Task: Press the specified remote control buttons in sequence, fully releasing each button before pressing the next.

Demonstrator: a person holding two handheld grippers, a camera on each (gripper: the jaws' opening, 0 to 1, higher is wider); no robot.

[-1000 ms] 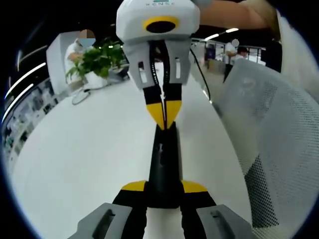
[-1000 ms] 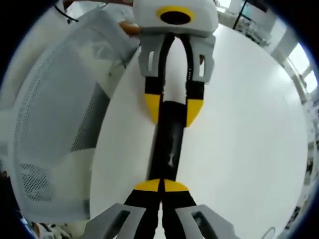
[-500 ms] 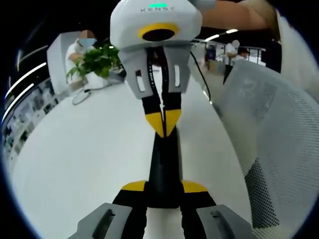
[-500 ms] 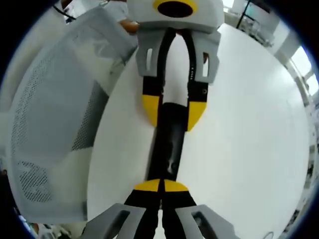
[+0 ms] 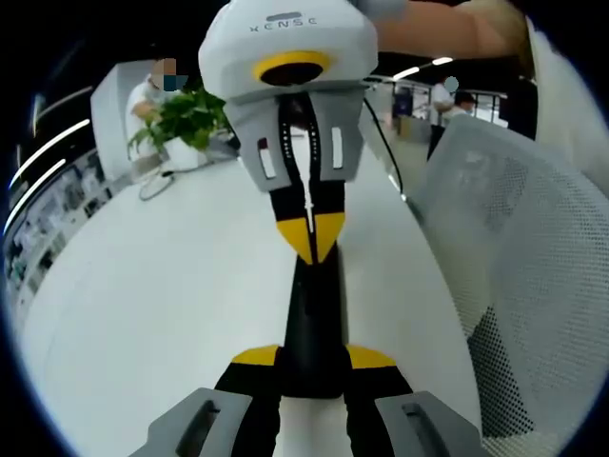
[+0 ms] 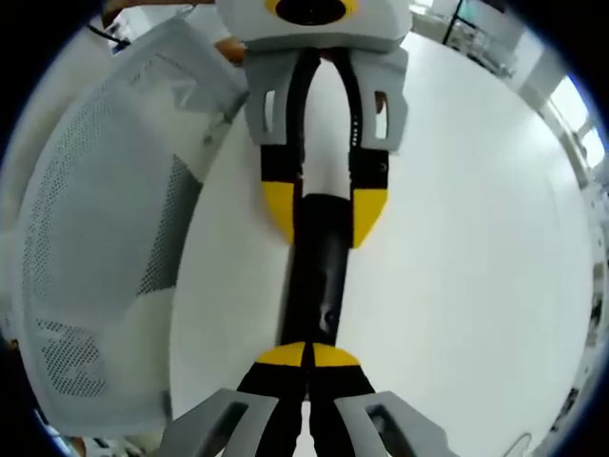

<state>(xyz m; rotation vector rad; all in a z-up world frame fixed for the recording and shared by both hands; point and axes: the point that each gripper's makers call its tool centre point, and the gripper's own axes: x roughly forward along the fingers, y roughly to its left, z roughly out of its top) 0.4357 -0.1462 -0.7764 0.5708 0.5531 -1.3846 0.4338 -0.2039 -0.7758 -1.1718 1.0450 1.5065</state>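
Observation:
A long black remote control [image 5: 312,314] is held just above the white table [image 5: 162,305]. My left gripper [image 5: 312,360] is shut on its near end, one yellow tip on each side. My right gripper [image 5: 312,236] comes in from the top, shut, with its joined yellow tips set down on the remote's upper face. In the right gripper view, the right gripper [image 6: 306,355] rests its closed tips on the remote [image 6: 314,286], and the left gripper [image 6: 322,211] clasps the far end between its two yellow fingertips [image 6: 279,209].
A white mesh chair back [image 5: 514,286] stands at the table's edge, also seen as the chair [image 6: 105,238]. A green plant [image 5: 190,119], a cable [image 5: 152,186] and seated people are at the table's far end.
The right gripper's closed tips have slid a little along the remote toward the left gripper. The left gripper's hold on the remote is unchanged.

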